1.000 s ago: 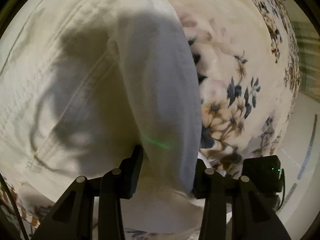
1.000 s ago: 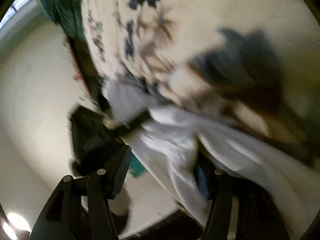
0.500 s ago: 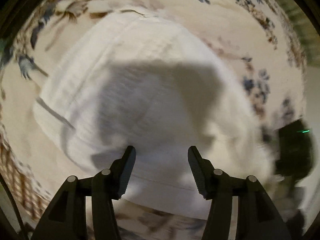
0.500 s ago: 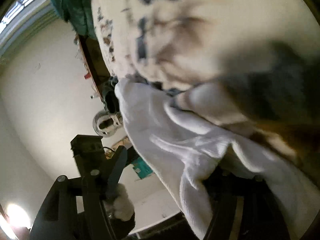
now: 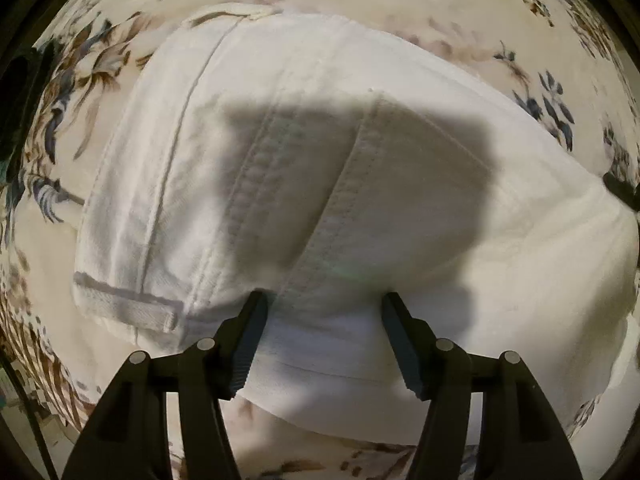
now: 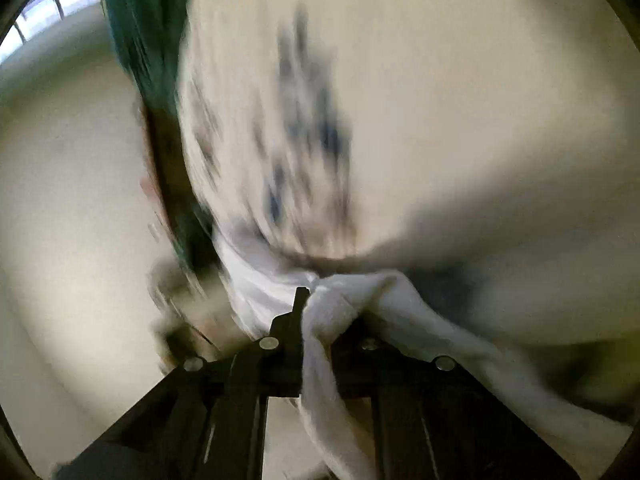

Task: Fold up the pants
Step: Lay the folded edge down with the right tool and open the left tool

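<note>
Pants (image 5: 320,184) lie partly folded on the flowered bedspread (image 5: 460,20); left gripper (image 5: 322,336) opening, empty above them; right gripper (image 6: 316,308) closing on a fabric edge for another fold.

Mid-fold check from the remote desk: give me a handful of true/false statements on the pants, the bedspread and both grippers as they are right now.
1. The pants are white. True.
2. The pants lie on a plain blue sheet. False: they lie on a cream floral bedspread.
3. The left gripper is clamped on the fabric. False: its jaws are opening, apart above the pants, with nothing pinched between them.
4. The right gripper is shut on white cloth. True: a bunch of the pants is pinched between its fingers.
5. A stitched seam runs across the folded pants in the left wrist view. True.
</note>
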Motion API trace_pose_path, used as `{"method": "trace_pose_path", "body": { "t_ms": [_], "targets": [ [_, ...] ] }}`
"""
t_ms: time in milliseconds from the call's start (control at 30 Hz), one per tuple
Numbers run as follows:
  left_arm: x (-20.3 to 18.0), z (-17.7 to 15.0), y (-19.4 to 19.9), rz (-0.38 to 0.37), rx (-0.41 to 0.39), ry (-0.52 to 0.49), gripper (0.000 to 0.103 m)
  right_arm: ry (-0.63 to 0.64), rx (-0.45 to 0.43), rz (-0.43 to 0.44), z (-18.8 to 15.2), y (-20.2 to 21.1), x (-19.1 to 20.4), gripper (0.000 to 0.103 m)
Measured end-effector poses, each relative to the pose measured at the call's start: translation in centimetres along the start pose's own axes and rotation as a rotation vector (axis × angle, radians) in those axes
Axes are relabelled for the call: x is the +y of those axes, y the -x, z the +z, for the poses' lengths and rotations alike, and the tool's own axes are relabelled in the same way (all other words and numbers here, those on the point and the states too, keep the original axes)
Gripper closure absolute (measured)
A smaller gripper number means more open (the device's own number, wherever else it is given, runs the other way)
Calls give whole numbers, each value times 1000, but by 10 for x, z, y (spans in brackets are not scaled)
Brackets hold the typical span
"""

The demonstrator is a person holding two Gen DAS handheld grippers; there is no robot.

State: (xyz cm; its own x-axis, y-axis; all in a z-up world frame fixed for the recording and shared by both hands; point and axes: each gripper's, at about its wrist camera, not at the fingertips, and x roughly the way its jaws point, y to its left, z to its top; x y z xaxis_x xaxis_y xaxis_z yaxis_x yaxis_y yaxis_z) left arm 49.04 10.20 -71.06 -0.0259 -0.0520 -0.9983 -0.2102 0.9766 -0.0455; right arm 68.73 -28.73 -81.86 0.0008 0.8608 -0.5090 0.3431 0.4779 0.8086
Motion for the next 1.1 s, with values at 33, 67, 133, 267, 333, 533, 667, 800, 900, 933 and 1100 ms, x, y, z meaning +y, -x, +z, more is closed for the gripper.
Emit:
{"method": "trace_pose_path", "body": {
  "t_ms": [33,67,133,267,333,533,667,800,900,933,1100],
  "targets": [
    [0,0,-1,4,1,0,45,22,-5,-40,6,10,4,93],
    [0,-1,-2,6,1,1,45,52,33,-57,7,9,10,92],
    [0,-1,-3,2,1,9,45,102,71,-147,6,3,23,91],
    [-5,2,3,6,9,6,45,169,-59,-520,15,15,50,65],
    [-6,2,4,2,12,9,45,187,-143,-444,9,37,68,65],
    [-5,7,11,10,5,-6,45,321,77,-188,-40,0,98,62],
    [-8,5,11,26,-3,-33,44,185,11,-370,-18,-27,42,99],
    [-15,0,23,31,-35,-47,44,131,-32,-358,-16,-36,31,103],
    [-29,-7,45,-6,-103,-56,21,198,-84,-381,-46,-16,61,97],
    [-36,-11,52,-20,-122,-65,13,219,-133,-386,-57,-5,64,93],
    [-109,-34,76,-92,-194,-185,3,210,-539,-335,-144,132,41,21]
  ]
}}
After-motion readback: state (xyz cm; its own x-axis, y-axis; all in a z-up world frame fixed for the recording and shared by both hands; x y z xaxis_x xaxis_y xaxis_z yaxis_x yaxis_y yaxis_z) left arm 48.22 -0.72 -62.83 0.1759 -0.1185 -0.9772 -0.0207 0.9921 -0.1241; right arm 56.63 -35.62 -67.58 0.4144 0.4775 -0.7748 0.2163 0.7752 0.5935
